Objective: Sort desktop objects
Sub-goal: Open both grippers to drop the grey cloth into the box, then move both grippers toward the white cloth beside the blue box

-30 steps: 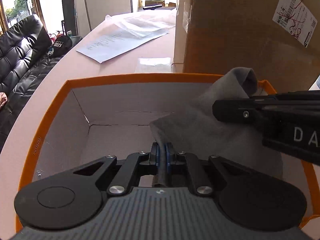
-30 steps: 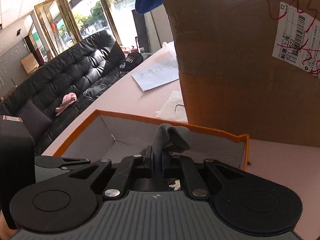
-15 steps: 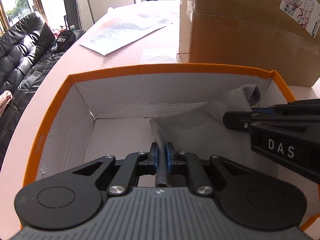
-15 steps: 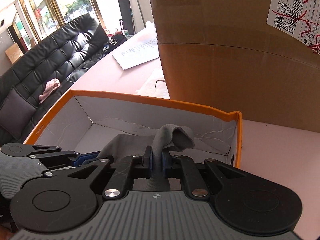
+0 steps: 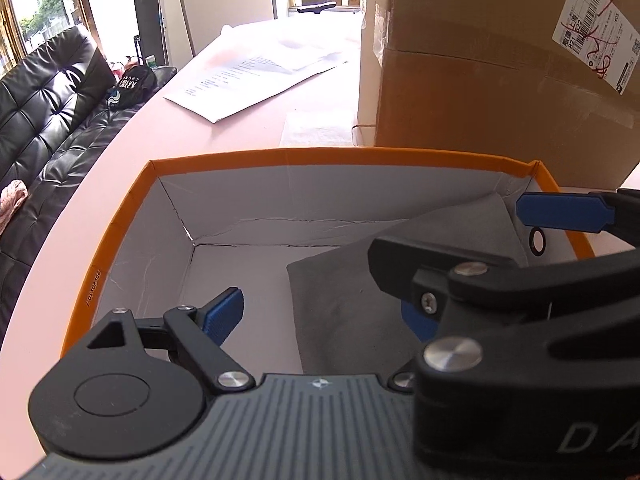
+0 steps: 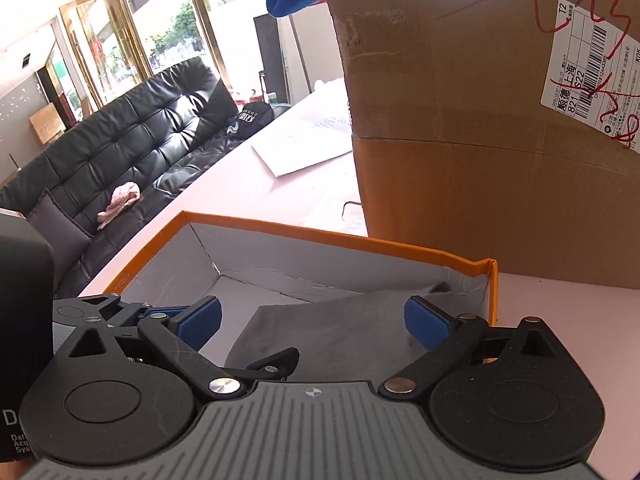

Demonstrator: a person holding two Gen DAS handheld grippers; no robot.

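The grey cloth (image 5: 352,296) lies inside the orange-rimmed box (image 5: 320,154), spread over the floor of its right half and riding up the right wall. The left gripper (image 5: 320,316) hangs over the near edge of the box with its blue pads spread wide and nothing between them; only its left pad (image 5: 224,314) shows clearly at lower centre of the left wrist view, the other being mostly hidden behind the right gripper's linkage, which fills the lower right of that frame. The right gripper (image 6: 314,320) is likewise apart and holds nothing, both blue pads visible in its own view on either side of the cloth (image 6: 320,332).

The left wrist view shows the box's left inner wall, a size label on the orange rim and a small black ring on the right wall. The right wrist view instead shows the box's (image 6: 332,236) far right corner, with the cloth's end tucked into it.

Behind the box a large cardboard carton (image 6: 480,140) stands on the pink desk (image 5: 120,160), a shipping label (image 6: 592,68) at upper right. Papers (image 5: 256,72) lie farther back; a black sofa (image 6: 132,136) fills the left of both views.
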